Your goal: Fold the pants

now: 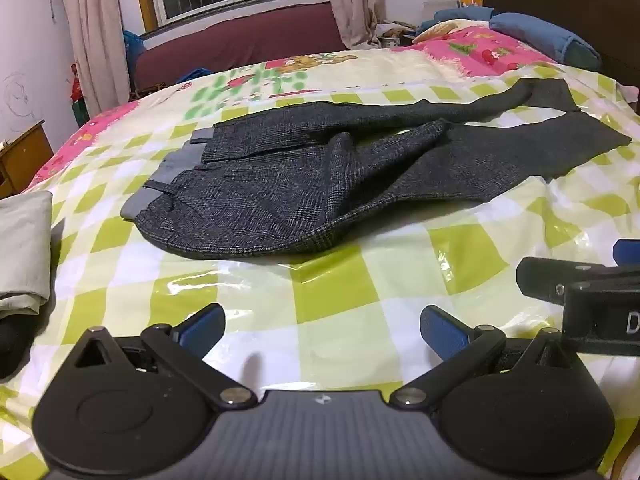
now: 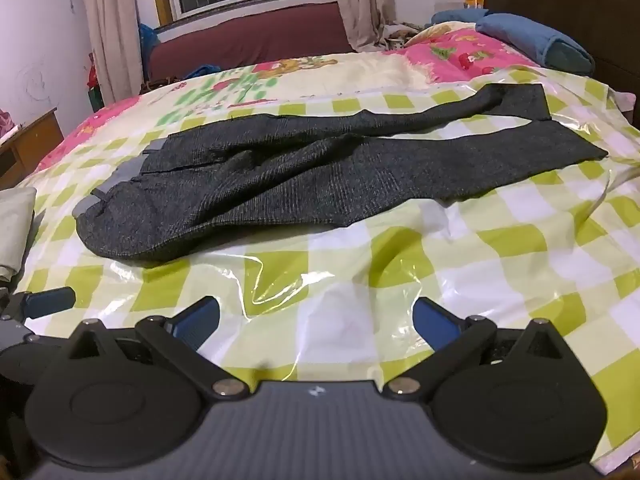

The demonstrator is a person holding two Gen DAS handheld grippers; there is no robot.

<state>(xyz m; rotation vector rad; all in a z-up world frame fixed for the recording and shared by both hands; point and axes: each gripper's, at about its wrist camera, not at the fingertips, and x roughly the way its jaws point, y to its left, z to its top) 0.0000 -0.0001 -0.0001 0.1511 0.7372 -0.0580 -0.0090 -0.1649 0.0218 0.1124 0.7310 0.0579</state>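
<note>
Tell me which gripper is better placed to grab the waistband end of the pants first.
Probably the left gripper. The waistband lies toward the left side of the pants, nearer it than the right gripper. Both are open, empty and short of the fabric.

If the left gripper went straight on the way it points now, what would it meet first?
Probably the checked plastic cover on the bed, bare between the open left gripper and the dark pants. The gripper tilts downward, so it likely lands short of the pants' near edge, though depth is unclear.
</note>
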